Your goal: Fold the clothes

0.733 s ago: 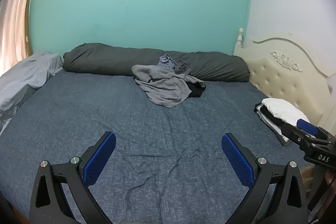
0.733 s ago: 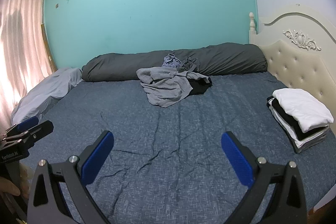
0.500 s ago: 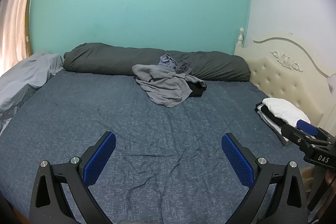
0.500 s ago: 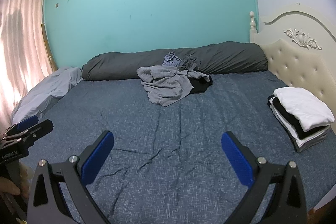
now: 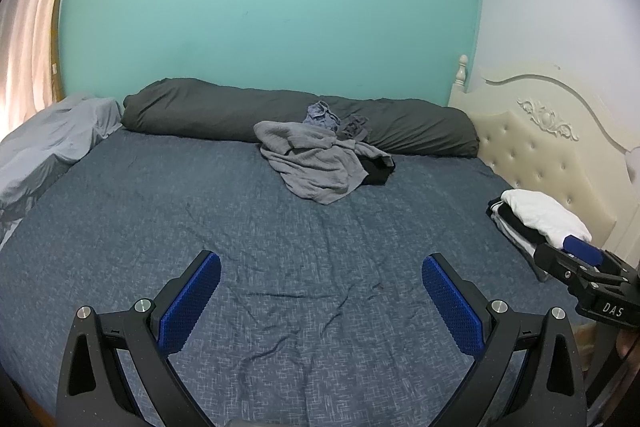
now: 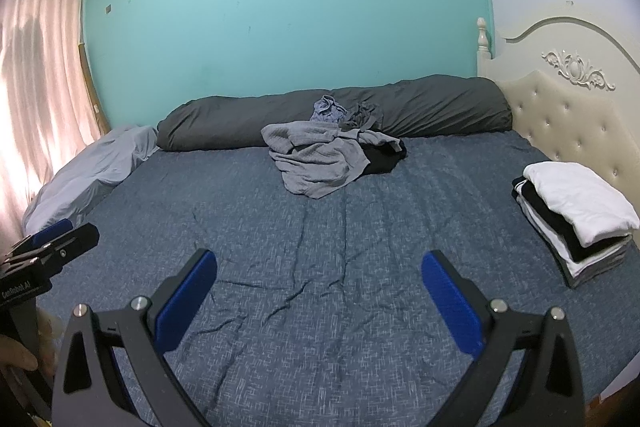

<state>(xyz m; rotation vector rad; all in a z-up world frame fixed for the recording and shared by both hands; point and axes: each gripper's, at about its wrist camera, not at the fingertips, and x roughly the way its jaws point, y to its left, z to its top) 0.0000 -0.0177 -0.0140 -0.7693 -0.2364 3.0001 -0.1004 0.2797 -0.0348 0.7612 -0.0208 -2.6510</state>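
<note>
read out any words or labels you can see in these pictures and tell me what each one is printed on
"DAS": white letters on the black body of the right gripper, seen at the right edge of the left wrist view; the word may be cut off.
"GenRobot.AI": white letters on the black body of the left gripper, at the left edge of the right wrist view; small, so the reading is uncertain.
No other text shows.

A dark grey bolster (image 6: 336, 115) lies along the teal wall (image 6: 280, 7) beside a cream headboard (image 6: 572, 107)

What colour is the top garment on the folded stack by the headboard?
White, on the folded stack of clothes; clearest in the right wrist view.
</note>
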